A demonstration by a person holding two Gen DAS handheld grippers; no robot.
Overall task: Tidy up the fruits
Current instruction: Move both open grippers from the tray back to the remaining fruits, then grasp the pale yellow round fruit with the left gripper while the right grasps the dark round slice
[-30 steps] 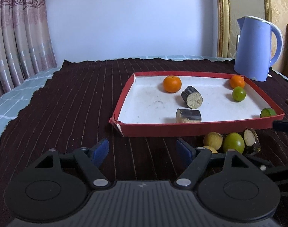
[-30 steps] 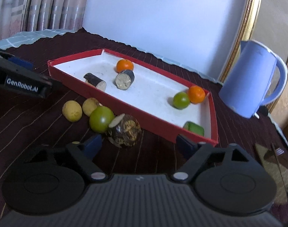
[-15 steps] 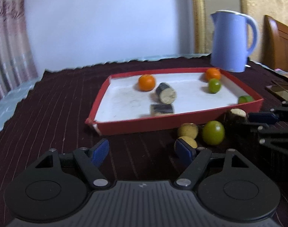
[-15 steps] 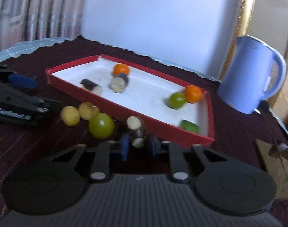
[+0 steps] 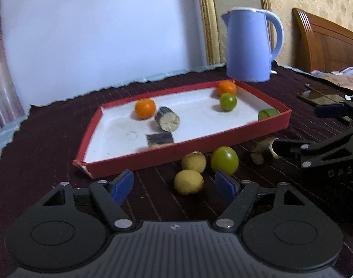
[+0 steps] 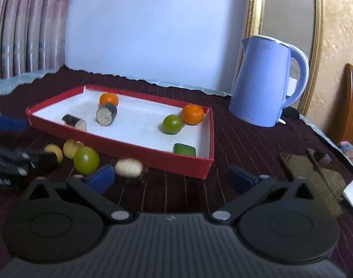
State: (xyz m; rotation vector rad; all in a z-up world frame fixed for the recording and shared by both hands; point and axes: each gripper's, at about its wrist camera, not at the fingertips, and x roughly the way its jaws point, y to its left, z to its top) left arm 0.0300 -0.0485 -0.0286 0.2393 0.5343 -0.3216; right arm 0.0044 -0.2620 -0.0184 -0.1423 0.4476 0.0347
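A red tray (image 5: 199,149) (image 6: 130,146) with a white floor holds two oranges (image 5: 145,108) (image 5: 226,87), a green fruit (image 5: 228,102), a green chunk (image 5: 267,114) and two dark cane pieces (image 5: 167,122). On the cloth before it lie two yellow fruits (image 5: 188,181) (image 5: 193,161), a green fruit (image 5: 224,159) (image 6: 86,159) and a brown cut piece (image 6: 129,168). My left gripper (image 5: 174,186) is open, the nearer yellow fruit between its fingers, untouched. My right gripper (image 6: 171,178) has its jaws opening wide. The cut piece sits just inside its left finger, free of the pads.
A blue kettle (image 5: 248,46) (image 6: 262,81) stands behind the tray's right corner. A dark flat phone-like slab (image 6: 313,169) lies on the cloth at right. A wooden headboard (image 5: 326,44) rises beyond it. Curtains hang at far left.
The right gripper closed around the brown cut piece half a second ago and now stands wide apart, off it. The left gripper has shifted right, bringing a yellow fruit between its fingers.
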